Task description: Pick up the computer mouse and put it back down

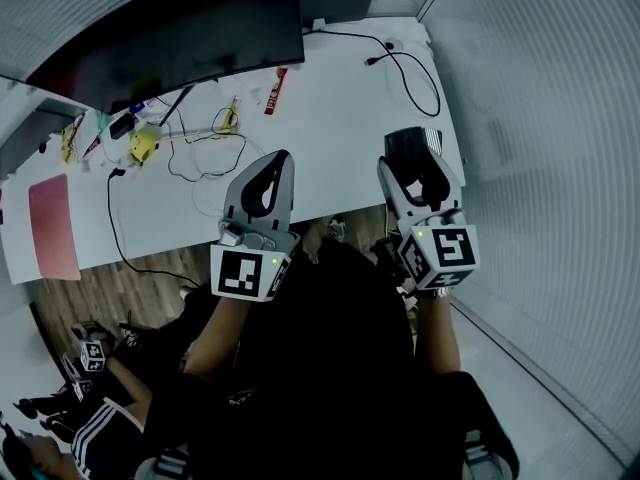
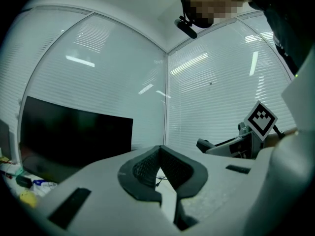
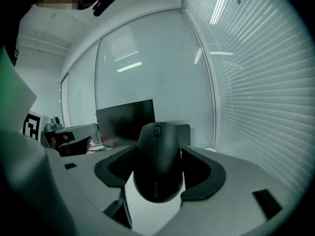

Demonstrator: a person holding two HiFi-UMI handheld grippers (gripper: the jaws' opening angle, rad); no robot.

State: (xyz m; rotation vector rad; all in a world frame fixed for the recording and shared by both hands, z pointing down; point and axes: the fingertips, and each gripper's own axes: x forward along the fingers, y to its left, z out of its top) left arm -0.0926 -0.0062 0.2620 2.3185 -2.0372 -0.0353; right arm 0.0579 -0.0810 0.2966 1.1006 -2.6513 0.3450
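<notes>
The black computer mouse (image 3: 157, 167) is clamped between the dark pads of my right gripper (image 3: 158, 150), lifted off the white desk (image 1: 330, 118). In the head view the mouse (image 1: 408, 145) shows as a dark shape in the right gripper (image 1: 415, 163), above the desk's near right corner. My left gripper (image 1: 275, 168) hovers over the desk's front edge, to the left of the right one. Its jaws (image 2: 160, 150) meet at the tips with nothing between them.
A dark monitor (image 1: 170, 28) stands at the back left of the desk. Loose cables (image 1: 205, 153), a yellow object (image 1: 143, 145) and a pink pad (image 1: 53, 226) lie on the left; a black cable (image 1: 415, 73) loops at the back right. Blinds-covered glass walls close the right side.
</notes>
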